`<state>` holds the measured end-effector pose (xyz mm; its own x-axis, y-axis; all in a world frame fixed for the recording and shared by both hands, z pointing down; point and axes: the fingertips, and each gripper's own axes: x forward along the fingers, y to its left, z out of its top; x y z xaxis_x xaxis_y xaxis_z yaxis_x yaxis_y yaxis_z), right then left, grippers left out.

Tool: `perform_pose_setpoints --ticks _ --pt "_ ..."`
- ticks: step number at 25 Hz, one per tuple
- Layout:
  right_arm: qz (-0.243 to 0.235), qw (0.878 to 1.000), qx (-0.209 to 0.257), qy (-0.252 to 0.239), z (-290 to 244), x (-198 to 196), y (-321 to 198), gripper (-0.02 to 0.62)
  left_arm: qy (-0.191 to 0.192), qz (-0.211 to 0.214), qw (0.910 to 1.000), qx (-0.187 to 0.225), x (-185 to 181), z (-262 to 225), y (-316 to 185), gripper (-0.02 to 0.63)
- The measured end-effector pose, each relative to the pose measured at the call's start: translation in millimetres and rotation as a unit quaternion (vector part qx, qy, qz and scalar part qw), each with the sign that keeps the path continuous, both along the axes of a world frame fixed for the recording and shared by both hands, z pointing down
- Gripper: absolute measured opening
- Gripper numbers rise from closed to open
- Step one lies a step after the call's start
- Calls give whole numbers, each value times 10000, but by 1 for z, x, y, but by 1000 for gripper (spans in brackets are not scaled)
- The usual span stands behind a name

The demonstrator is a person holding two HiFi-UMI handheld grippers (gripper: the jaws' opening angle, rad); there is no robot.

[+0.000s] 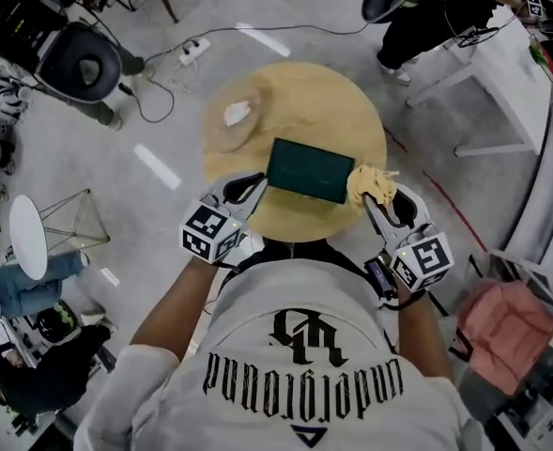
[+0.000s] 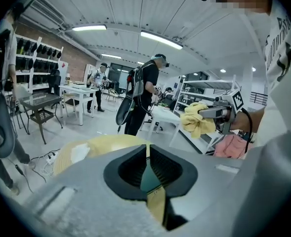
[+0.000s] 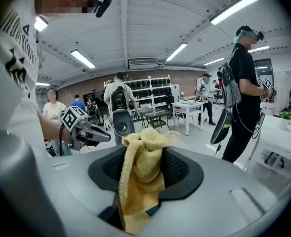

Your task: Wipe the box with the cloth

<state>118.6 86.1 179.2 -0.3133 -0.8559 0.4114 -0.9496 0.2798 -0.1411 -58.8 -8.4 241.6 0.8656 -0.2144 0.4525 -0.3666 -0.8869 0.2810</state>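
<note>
A dark green box (image 1: 306,169) lies flat in the middle of a round wooden table (image 1: 285,92). My left gripper (image 1: 253,187) is at the box's near left corner, its jaws drawn close together with nothing gripped. In the left gripper view a strip of the box (image 2: 149,179) shows past those jaws (image 2: 147,154). My right gripper (image 1: 368,198) hovers at the box's right end, shut on a bunched yellow cloth (image 1: 370,184). The cloth (image 3: 141,174) hangs down between the right gripper's pads (image 3: 144,149) and hides what is below.
A crumpled white scrap (image 1: 237,113) lies on the table's far left. A power strip with cables (image 1: 193,50) is on the floor beyond, a wire-frame stool (image 1: 69,219) to the left, a white table (image 1: 506,69) and a pink cloth (image 1: 506,322) to the right. People stand around the room.
</note>
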Motion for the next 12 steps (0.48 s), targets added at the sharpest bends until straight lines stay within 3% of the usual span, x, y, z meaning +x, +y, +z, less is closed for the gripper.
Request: perform_pose_setpoints --ticks 8,12 --pt "-249 9986 -455 114 51 8 -10 172 -558 -71 9969 -544 8 71 -17 107" --pt "-250 9968 -754 -80 83 10 -7 173 -750 -154 9929 -908 10 108 -21 149"
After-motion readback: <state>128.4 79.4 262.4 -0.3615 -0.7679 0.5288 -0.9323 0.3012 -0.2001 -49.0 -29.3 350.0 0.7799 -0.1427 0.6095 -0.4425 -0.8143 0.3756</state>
